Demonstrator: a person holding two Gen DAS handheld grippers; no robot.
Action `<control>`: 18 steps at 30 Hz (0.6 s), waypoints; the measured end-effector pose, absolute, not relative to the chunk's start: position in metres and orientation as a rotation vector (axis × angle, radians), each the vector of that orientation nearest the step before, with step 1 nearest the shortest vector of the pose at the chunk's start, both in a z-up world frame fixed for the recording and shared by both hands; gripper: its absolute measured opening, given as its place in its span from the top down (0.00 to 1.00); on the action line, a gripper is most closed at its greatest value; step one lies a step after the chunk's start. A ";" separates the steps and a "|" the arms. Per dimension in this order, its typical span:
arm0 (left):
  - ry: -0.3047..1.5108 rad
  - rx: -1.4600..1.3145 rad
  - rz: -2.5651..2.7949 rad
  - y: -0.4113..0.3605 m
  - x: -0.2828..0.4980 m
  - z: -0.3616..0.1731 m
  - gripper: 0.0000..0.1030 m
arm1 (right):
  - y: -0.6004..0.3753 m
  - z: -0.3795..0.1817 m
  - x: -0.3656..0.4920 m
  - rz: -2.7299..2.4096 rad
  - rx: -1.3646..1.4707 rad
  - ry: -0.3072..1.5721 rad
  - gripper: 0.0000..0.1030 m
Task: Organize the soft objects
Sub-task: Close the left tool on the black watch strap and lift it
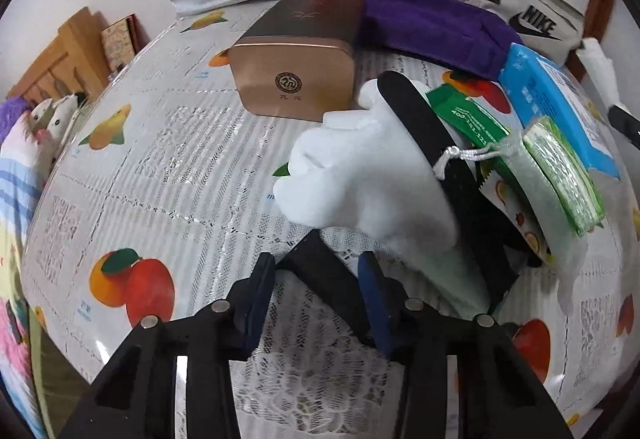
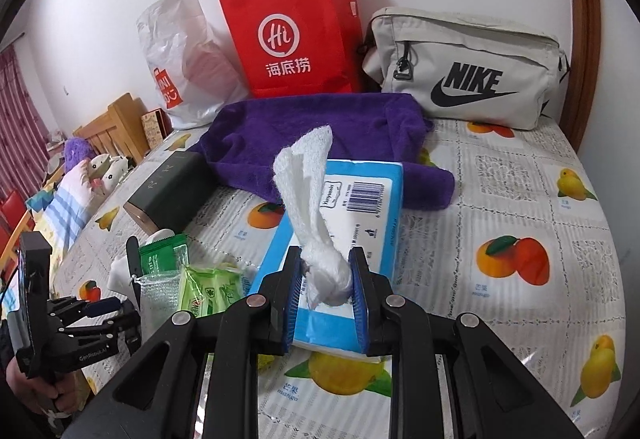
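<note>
My right gripper (image 2: 326, 293) is shut on a twisted white tissue (image 2: 308, 195), held up above a blue tissue pack (image 2: 348, 215). My left gripper (image 1: 316, 275) has its jaws apart around the corner of a black strap-like piece (image 1: 444, 159) that lies with a white soft cloth (image 1: 360, 167). It also shows at the left of the right wrist view (image 2: 100, 309). A purple towel (image 2: 316, 143) lies behind the pack. A mesh drawstring pouch (image 1: 532, 179) and green packets (image 1: 472, 123) lie beside the cloth.
A bronze tin box (image 1: 300, 59) stands mid-table. A red paper bag (image 2: 296, 35), a white Miniso bag (image 2: 180, 63) and a grey Nike bag (image 2: 464, 71) line the wall. Plush toys (image 2: 104, 167) and a wooden frame (image 2: 116, 123) lie to the left.
</note>
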State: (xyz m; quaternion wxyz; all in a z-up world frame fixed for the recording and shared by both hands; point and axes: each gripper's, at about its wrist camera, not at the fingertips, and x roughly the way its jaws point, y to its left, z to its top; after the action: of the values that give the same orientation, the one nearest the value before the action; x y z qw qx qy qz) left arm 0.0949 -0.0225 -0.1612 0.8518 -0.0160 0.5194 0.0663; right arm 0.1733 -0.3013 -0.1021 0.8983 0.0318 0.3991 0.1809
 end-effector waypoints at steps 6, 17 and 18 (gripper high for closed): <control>1.071 -0.063 0.104 -0.014 0.093 -0.160 0.74 | -0.296 -0.103 0.171 0.378 0.066 0.831 0.77; 1.074 -0.179 0.030 0.009 0.091 -0.153 0.81 | -0.292 -0.091 0.163 0.332 0.051 0.826 0.77; 1.073 -0.189 0.023 0.012 0.090 -0.152 0.81 | -0.292 -0.090 0.163 0.328 0.048 0.826 0.77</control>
State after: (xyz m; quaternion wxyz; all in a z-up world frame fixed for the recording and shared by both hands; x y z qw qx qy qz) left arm 0.0904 0.0123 -0.1521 0.8551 -0.0901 0.5104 0.0108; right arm 0.1627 -0.2915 -0.0898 0.9026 0.0231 0.3996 0.1586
